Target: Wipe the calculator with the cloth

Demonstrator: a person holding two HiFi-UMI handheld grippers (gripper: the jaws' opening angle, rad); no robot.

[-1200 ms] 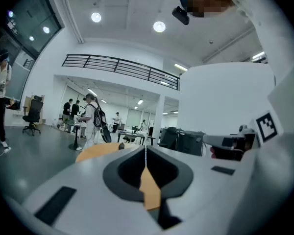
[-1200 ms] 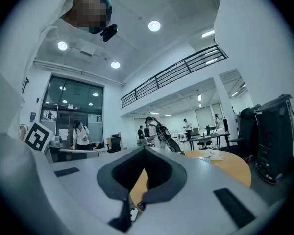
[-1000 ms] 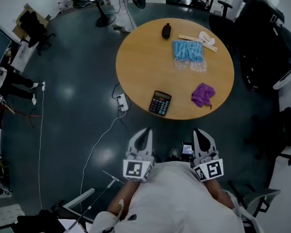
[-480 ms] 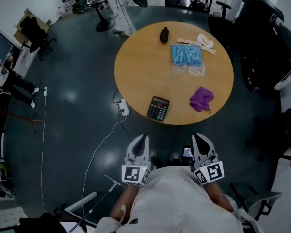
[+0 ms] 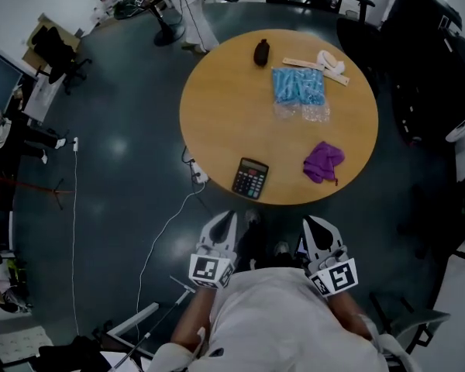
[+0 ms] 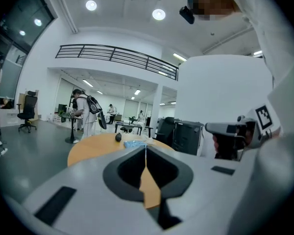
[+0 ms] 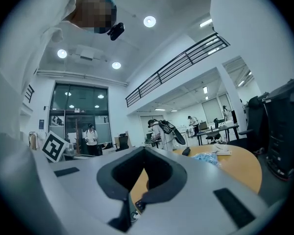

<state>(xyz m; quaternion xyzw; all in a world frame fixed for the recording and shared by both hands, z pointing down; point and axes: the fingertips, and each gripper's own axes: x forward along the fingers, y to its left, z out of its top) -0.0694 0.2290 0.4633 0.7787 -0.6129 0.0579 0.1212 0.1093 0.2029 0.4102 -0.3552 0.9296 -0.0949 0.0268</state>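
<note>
**Closing in on the table, both grippers empty**

Over the last second the near edge of the round table [image 5: 217, 107] has drawn nearer to the two grippers in the head view. The gap of dark floor between them has shrunk, and the person's shoes now show between the grippers. That reads as a step toward the table, not yet a reach.

The left gripper [image 5: 232, 215] has its jaws pressed together with nothing between them, and its own view shows only the tabletop beyond. The right gripper [image 5: 308, 221] is likewise closed and empty. Both are short of the table edge, over the floor.

The calculator [image 5: 250, 178] lies near the table's near edge, a little left of centre, in line with the left gripper. The purple cloth [image 5: 324, 163] sits crumpled to its right, well apart from it and roughly ahead of the right gripper. Neither has been touched. Farther off lie a blue packet [image 5: 298, 87], a small black object [image 5: 261, 52] and some pale sticks [image 5: 325, 62], all out of the way.

The wiping is still wholly ahead. The likely next step is to open the right jaws and take up the cloth, perhaps with the left gripper steadying the calculator.
</note>
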